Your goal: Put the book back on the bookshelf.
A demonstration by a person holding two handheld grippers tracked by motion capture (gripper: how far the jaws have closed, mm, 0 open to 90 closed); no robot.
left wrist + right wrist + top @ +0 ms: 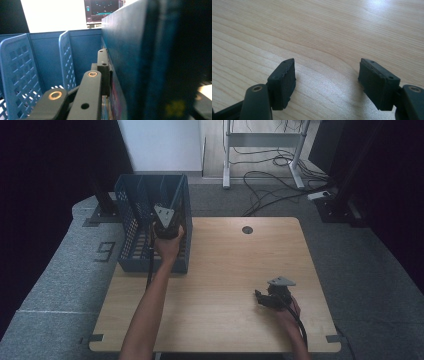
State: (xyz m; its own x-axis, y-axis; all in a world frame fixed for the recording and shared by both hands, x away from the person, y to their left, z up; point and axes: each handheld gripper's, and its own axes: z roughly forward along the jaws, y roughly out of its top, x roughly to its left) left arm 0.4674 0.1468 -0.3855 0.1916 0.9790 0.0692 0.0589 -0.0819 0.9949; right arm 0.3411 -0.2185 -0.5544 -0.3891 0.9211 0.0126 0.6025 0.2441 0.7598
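Nearest the person, the right gripper (261, 298) lies low over the wooden table (225, 265) at its near right, held by the right hand (289, 309); in the right gripper view its two black jaws stand wide apart with bare wood grain between them and nothing in their hold. Well away from it, farther off and to its left, the left hand (169, 245) reaches the left gripper (165, 220) down into a blue slotted crate (131, 225) that stands on the far left edge of the table. In the left gripper view, one jaw lies flat against the side of a dark blue book (140, 62) standing upright in the crate; the other jaw is hidden behind the book, so whether the jaws are clamped on it cannot be told. To the other side of that jaw stand the crate's perforated dividers (65, 60). Beyond the crate lie grey floor, loose black cables (270, 185) and a metal frame's white legs (227, 155).
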